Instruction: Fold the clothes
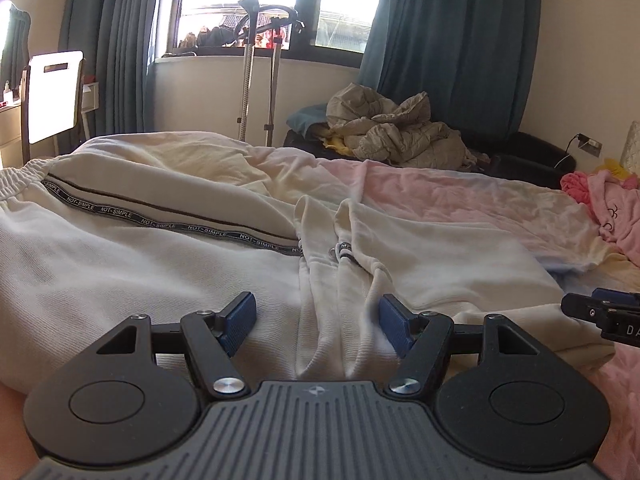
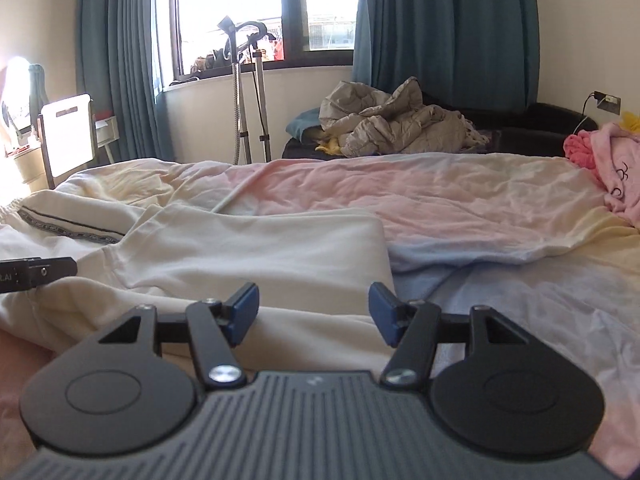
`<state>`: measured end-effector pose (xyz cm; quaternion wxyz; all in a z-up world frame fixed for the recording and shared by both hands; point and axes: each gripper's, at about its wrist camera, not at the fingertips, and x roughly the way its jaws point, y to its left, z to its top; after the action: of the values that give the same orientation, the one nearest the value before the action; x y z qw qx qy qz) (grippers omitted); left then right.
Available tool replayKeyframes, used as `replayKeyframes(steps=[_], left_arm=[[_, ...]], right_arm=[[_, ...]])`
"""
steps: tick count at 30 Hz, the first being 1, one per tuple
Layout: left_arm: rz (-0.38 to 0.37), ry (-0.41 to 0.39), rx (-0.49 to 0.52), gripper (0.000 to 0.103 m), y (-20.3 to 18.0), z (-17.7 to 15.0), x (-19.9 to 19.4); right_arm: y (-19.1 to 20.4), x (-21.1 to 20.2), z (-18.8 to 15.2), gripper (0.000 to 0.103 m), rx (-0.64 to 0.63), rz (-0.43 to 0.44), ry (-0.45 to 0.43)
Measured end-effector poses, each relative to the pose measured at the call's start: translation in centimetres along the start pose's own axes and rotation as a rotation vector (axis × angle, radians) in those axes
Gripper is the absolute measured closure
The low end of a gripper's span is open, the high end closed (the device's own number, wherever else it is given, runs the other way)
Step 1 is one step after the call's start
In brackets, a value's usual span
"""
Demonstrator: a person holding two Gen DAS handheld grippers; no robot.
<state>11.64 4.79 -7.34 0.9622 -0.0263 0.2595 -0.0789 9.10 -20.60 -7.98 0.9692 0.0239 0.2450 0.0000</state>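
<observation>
Trousers (image 1: 120,264), cream with a "NOT-SIMPLE" tape stripe (image 1: 172,222) down the side, lie spread across the bed (image 1: 460,200), waistband at the far left. Their two leg cuffs (image 1: 340,232) sit bunched together near the middle, with a drawcord knot between them. The left gripper (image 1: 318,320) hovers low over those cuffs, its blue pads (image 1: 240,318) wide apart and holding nothing; folds of cloth run down between the jaws. The right gripper (image 2: 314,312) is just beside it, to the right, over the near edge of the same garment, its pads (image 2: 384,314) likewise spread and empty. Each gripper's tip shows at the edge of the other's view. The bed wears a pastel pink, blue and yellow sheet, wrinkled. A pink garment (image 2: 616,172) lies heaped at the bed's far right. Beyond the bed, a grey quilt (image 1: 396,132) is piled on a dark couch (image 2: 540,128), a steamer stand (image 1: 250,68) rises before the window (image 1: 260,0), and teal curtains (image 2: 444,28) hang on both sides.
</observation>
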Motion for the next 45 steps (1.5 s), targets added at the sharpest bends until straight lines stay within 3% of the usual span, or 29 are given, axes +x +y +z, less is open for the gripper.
replayKeyframes(steps=[3,5,9,14,21,39,45], left_arm=[[0.022,-0.009,0.075,0.031,-0.7,-0.9,0.1],[0.018,-0.007,0.053,0.031,-0.4,-0.9,0.0],[0.016,0.006,0.021,0.031,0.0,-0.8,-0.1],[0.022,0.015,0.010,0.031,0.0,-0.9,-0.3],[0.026,0.019,0.000,0.031,0.1,-1.0,-0.2],[0.044,0.012,-0.064,0.030,0.4,-0.8,-0.9],[0.050,0.020,-0.078,0.030,0.6,-0.9,-0.6]], right_arm=[[-0.6,1.7,-1.4,0.036,0.010,0.013,0.083],[-0.9,1.8,-2.1,0.031,0.013,0.012,0.080],[-1.6,2.0,-2.0,0.011,0.056,0.015,0.093],[-2.0,2.2,-2.1,0.001,0.092,0.048,0.101],[-1.8,2.2,-1.9,0.000,0.097,0.055,0.096],[-6.0,1.8,-2.8,0.000,0.347,0.104,-0.043],[-7.8,3.6,-4.0,0.003,0.540,0.247,0.020]])
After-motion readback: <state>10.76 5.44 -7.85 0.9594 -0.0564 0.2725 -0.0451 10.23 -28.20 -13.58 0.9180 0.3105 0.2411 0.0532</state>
